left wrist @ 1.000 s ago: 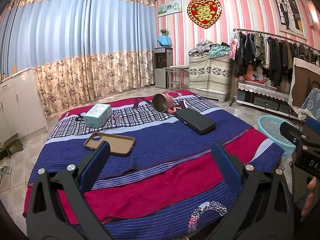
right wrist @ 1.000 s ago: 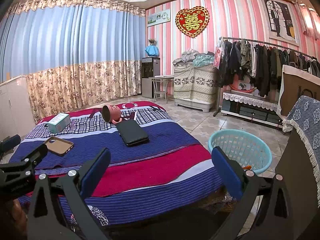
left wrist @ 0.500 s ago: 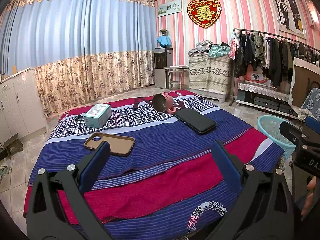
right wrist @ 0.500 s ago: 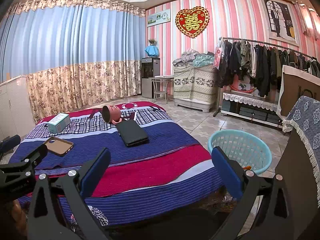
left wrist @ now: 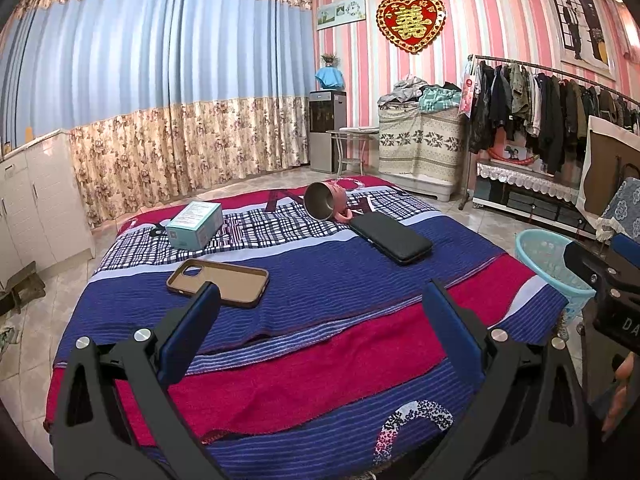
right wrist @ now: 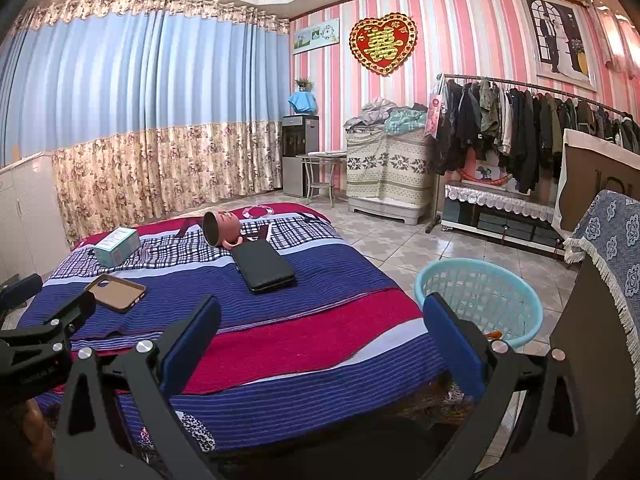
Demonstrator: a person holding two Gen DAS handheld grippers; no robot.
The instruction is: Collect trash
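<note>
A low bed with a blue and red striped blanket [left wrist: 320, 280] carries a teal box [left wrist: 195, 225], a brown phone case [left wrist: 218, 277], a pink mug [left wrist: 325, 202] lying on its side and a black case [left wrist: 390, 237]. The same things show in the right wrist view: box [right wrist: 117, 245], phone case [right wrist: 116, 293], mug [right wrist: 221, 228], black case [right wrist: 263, 266]. A light blue basket [right wrist: 480, 298] stands on the floor right of the bed, with something orange inside. My left gripper [left wrist: 318, 322] is open and empty over the bed's near end. My right gripper [right wrist: 320, 334] is open and empty, between bed and basket.
A clothes rack [right wrist: 520, 132] and low shelf line the right wall. A cloth-covered cabinet [right wrist: 386, 172], small table and water dispenser [right wrist: 298, 154] stand at the back. White cabinets [left wrist: 32, 200] are at the left. A dark furniture piece with a blue fringed cloth [right wrist: 612, 248] is close on the right.
</note>
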